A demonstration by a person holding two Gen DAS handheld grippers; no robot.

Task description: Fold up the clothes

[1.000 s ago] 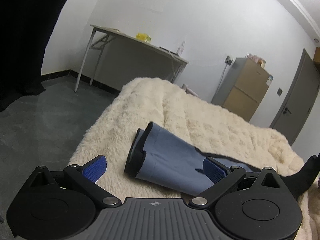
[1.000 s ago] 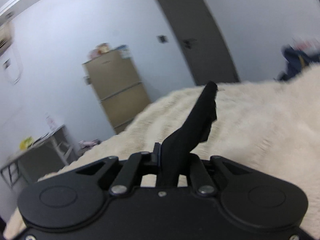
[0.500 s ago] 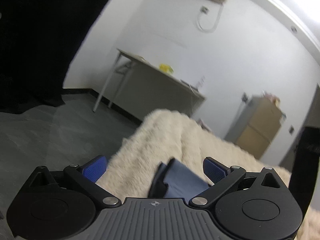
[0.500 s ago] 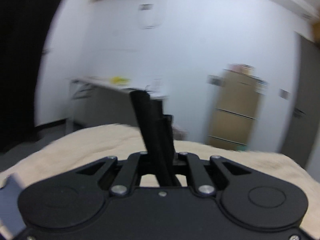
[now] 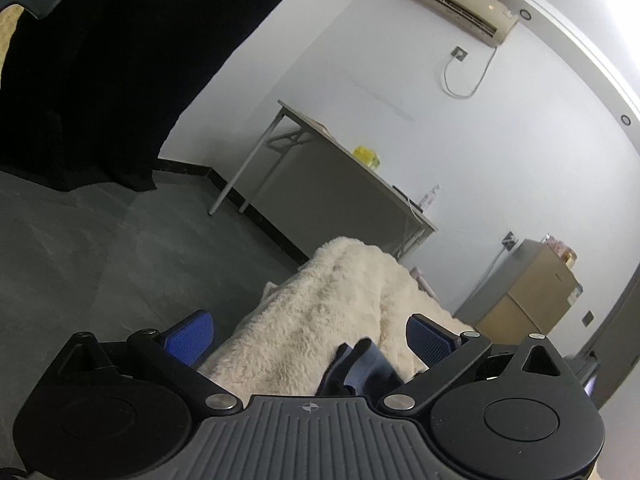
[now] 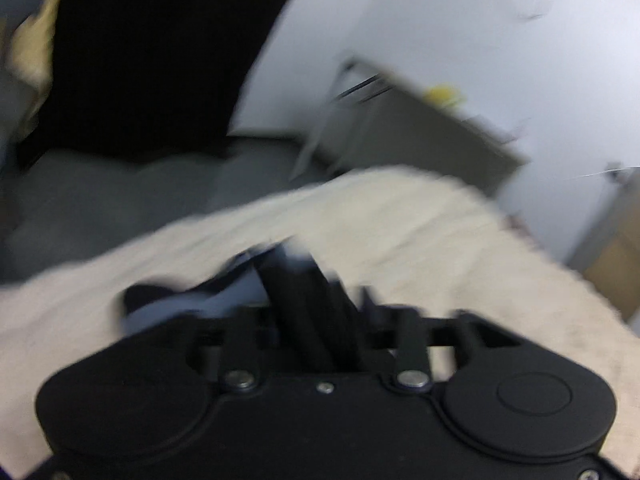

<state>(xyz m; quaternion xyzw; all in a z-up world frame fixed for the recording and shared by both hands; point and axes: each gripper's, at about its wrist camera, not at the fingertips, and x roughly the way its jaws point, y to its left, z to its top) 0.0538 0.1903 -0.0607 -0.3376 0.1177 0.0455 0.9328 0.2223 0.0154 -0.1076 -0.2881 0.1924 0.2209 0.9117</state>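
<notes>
A blue garment with black trim (image 5: 366, 368) lies on a cream fluffy blanket (image 5: 320, 320); only its end shows above my left gripper's body. My left gripper (image 5: 308, 334) is open and empty, its blue pads (image 5: 190, 336) spread wide, held above the garment. In the blurred right wrist view my right gripper (image 6: 316, 300) is shut on a black strip of the garment (image 6: 304, 300), with the blue part (image 6: 192, 304) lying on the blanket (image 6: 400, 232) to the left.
A grey folding table (image 5: 344, 160) with a yellow object stands by the white wall. A tan cabinet (image 5: 532, 292) stands at the right. A black curtain (image 5: 100, 80) hangs at the left over a grey floor (image 5: 80, 260).
My left gripper has tilted up and back, so the garment has slid low in its view. My right gripper has swung left with the black fabric, now over the blue part.
</notes>
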